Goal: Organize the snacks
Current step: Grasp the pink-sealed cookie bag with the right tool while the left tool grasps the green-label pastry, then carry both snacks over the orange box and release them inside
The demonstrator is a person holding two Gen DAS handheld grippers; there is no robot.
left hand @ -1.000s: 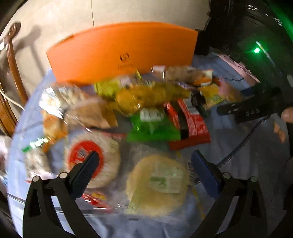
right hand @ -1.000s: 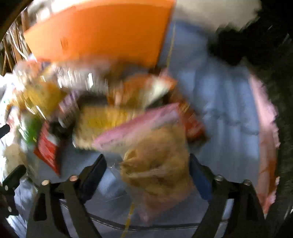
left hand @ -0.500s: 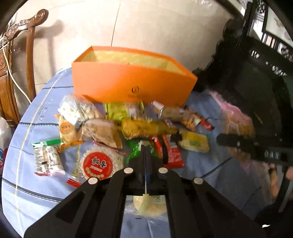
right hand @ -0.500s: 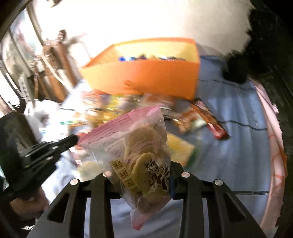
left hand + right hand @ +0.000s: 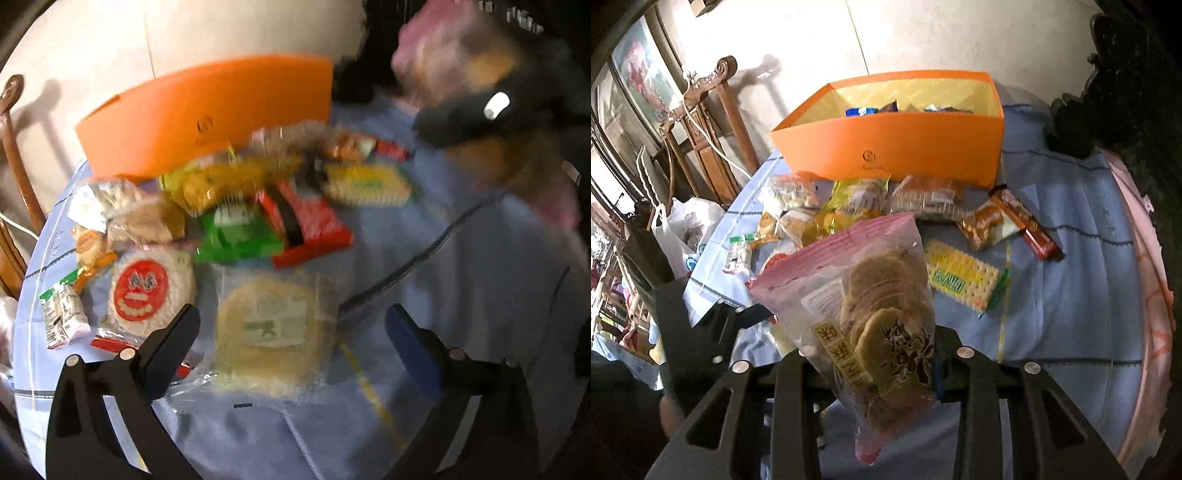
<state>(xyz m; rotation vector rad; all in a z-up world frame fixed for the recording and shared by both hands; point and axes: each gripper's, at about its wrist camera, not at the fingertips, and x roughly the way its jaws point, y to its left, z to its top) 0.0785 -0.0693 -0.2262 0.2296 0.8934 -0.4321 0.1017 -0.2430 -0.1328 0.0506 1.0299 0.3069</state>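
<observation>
Pink-topped cracker bag (image 5: 882,325) sits clamped upright in right claw (image 5: 866,363) (left claw (image 5: 295,332) gapes, empty).

Home dining room: carved wooden chair (image 5: 713,96), tablecloth (image 5: 1071,229).

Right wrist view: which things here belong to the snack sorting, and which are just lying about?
Part of the job:
- pink bag of crackers, clamped in the right gripper
- orange box, some snacks already inside
- loose snack packets on the table
- cracker pack

Lying about:
- white plastic bag
- wooden chair
</observation>
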